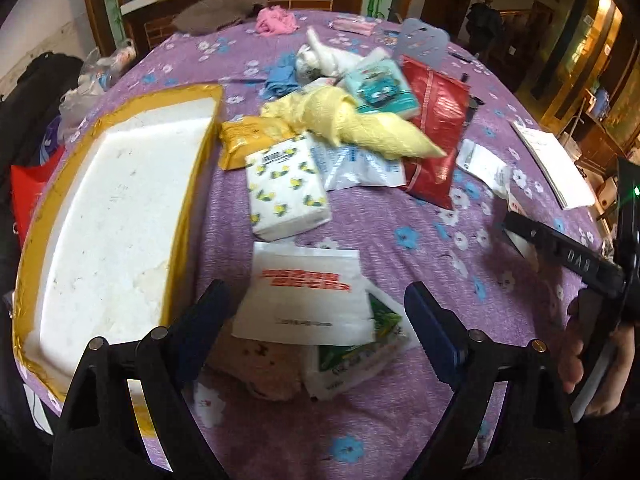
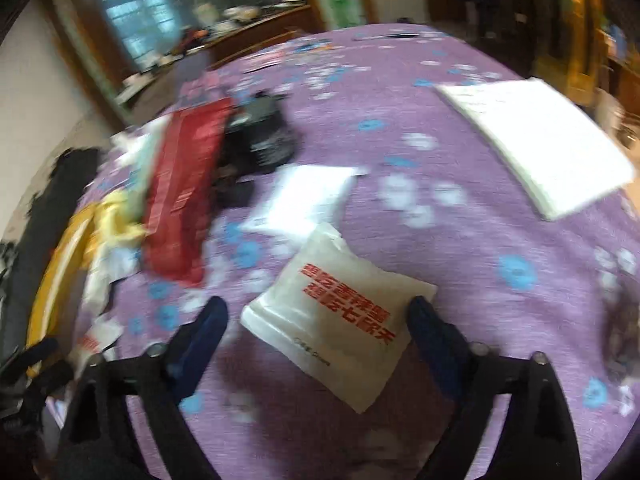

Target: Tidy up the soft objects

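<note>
My left gripper [image 1: 316, 300] is open above a white packet with red print [image 1: 306, 300], which lies on a green tissue pack [image 1: 360, 352] and a beige soft item [image 1: 260, 372]. A lemon-print tissue pack [image 1: 286, 190], a yellow cloth [image 1: 352, 124], a teal tissue pack [image 1: 382, 86] and a red pouch [image 1: 436, 132] lie beyond. An empty white foam box with a yellow taped rim [image 1: 116, 216] sits left. My right gripper [image 2: 318, 316] is open around another white packet with red print [image 2: 340, 328] on the purple cloth. The view is blurred.
A white booklet [image 2: 540, 144] lies at the right of the flowered purple tablecloth [image 2: 460, 280]. A black object [image 2: 260, 136] and a white sachet [image 2: 304, 196] lie beside the red pouch [image 2: 184, 192]. The right gripper's body [image 1: 568, 256] shows at the left view's right edge.
</note>
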Demonstrator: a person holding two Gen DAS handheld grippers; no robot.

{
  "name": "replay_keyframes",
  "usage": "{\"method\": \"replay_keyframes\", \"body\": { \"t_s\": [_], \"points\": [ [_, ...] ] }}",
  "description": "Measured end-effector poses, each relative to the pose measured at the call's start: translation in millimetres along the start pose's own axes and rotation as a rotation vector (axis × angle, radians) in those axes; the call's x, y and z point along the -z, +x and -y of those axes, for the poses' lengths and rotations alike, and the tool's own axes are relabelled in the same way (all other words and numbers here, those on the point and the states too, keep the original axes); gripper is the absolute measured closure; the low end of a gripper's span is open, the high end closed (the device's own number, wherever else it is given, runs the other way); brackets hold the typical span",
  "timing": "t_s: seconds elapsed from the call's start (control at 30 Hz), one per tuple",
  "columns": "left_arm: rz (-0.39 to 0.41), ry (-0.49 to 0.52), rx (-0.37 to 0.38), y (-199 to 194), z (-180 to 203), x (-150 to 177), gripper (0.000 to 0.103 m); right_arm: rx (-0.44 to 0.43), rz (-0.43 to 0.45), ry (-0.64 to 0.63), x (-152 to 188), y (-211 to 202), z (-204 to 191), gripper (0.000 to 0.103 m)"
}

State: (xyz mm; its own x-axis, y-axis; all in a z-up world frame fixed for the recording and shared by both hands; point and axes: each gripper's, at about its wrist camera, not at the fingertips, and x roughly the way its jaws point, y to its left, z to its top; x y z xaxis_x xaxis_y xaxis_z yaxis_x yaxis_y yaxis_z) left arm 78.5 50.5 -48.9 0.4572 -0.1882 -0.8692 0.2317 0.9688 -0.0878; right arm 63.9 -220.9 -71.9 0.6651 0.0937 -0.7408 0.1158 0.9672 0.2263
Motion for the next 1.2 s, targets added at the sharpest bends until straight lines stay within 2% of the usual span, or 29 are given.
{"method": "replay_keyframes", "body": {
  "t_s": [0.1, 0.27, 0.37, 0.47, 0.53, 0.57, 0.63, 0.73, 0.87, 0.97, 1.07, 1.2],
  "points": [
    [-0.011, -0.034, -0.001, -1, -11, -1, 0.013, 0.013, 0.004, -0.045, 3, -1, -8, 0.027],
    [-0.025, 0.013, -0.029, 5, -11, -7, 0.013, -0.026, 0.038, 0.014, -4, -12, 6, 0.029],
    [-0.059, 0.087, -0.051, 15, -1, -11, 0.013, -0.018, 0.038, 0.057, -5, -15, 13, 0.029],
    [-0.146, 0.117, -0.013, 35, 3, -14, 0.013, -0.024, 0.023, 0.116, -1, -15, 27, 0.028],
    [-0.174, 0.131, -0.003, 43, 4, -14, 0.013, -0.025, 0.016, 0.138, -1, -16, 33, 0.027],
    [-0.171, 0.138, -0.011, 44, 4, -13, 0.013, -0.018, 0.008, 0.141, -2, -14, 32, 0.023],
    [-0.162, 0.141, -0.009, 44, 3, -12, 0.013, -0.034, -0.002, 0.141, -8, -7, 31, 0.023],
    [-0.158, 0.145, -0.003, 42, 1, -7, 0.026, 0.018, -0.014, 0.090, -11, 1, 17, 0.022],
    [-0.148, 0.143, 0.006, 36, 1, -3, 0.027, 0.043, -0.026, 0.021, -9, 5, 7, 0.021],
    [-0.125, 0.160, -0.050, 45, 6, -8, 0.026, 0.031, -0.023, 0.049, -15, 7, 13, 0.021],
    [-0.124, 0.169, -0.058, 48, 7, -7, 0.026, 0.052, -0.026, 0.023, -15, 9, 9, 0.021],
    [-0.112, 0.142, -0.050, 42, 2, -4, 0.035, 0.120, -0.010, -0.059, -3, 7, -5, 0.027]
  ]
}}
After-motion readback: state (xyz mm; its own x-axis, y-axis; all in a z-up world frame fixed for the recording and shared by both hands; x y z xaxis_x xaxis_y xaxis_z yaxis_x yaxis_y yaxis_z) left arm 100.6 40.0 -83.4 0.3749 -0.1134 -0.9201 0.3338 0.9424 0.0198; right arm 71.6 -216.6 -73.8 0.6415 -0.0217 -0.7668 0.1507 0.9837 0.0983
